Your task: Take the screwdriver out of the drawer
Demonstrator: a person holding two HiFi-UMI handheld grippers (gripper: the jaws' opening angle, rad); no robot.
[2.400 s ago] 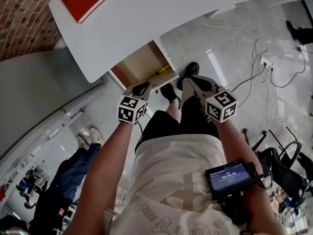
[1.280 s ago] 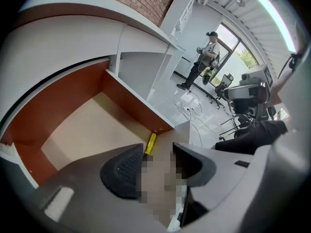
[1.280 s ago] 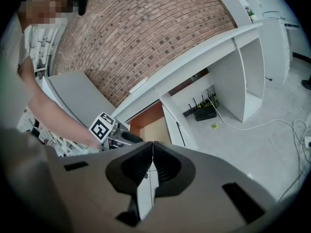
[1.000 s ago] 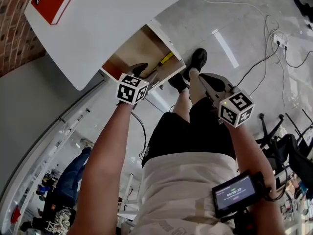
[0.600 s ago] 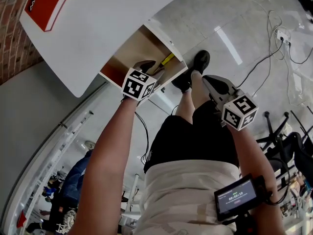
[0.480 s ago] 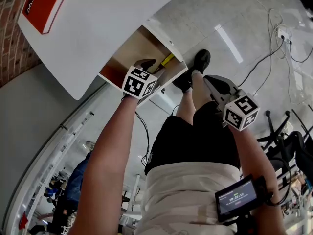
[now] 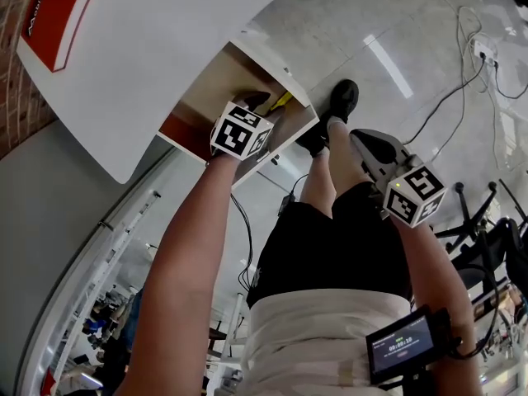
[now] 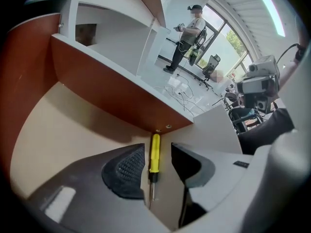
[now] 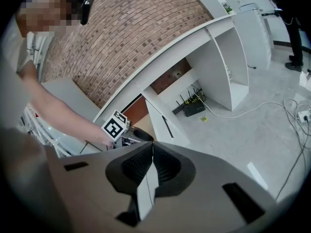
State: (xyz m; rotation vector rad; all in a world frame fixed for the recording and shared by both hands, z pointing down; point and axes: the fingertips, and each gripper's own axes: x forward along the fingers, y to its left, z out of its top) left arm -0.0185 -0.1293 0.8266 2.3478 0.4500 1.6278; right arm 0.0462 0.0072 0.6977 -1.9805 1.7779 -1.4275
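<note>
The drawer [image 7: 290, 83] stands pulled out from under the white table [image 7: 165, 31], its pale wood floor showing. A screwdriver [image 8: 154, 153] with a yellow handle lies in the drawer's corner, and its handle also peeks out as a yellow bit [image 7: 283, 100] in the head view. My left gripper [image 8: 158, 148] reaches down into the drawer, open. Its jaws have just been closing; the screwdriver lies between them, and the pads do not touch it. My right gripper [image 9: 152, 145] is shut on nothing and hangs beside the person's thigh, its body [image 7: 378, 148] away from the drawer.
A red book [image 7: 51, 15] lies on the table's far corner. The person's legs and black shoes [image 7: 342, 101] stand below the drawer. Cables and a power strip [image 7: 483, 52] lie on the floor at the right, with chair bases [image 7: 495, 221] nearby.
My left gripper has gone forward and down into the drawer, over the screwdriver. The right gripper has sunk a little by the leg.
</note>
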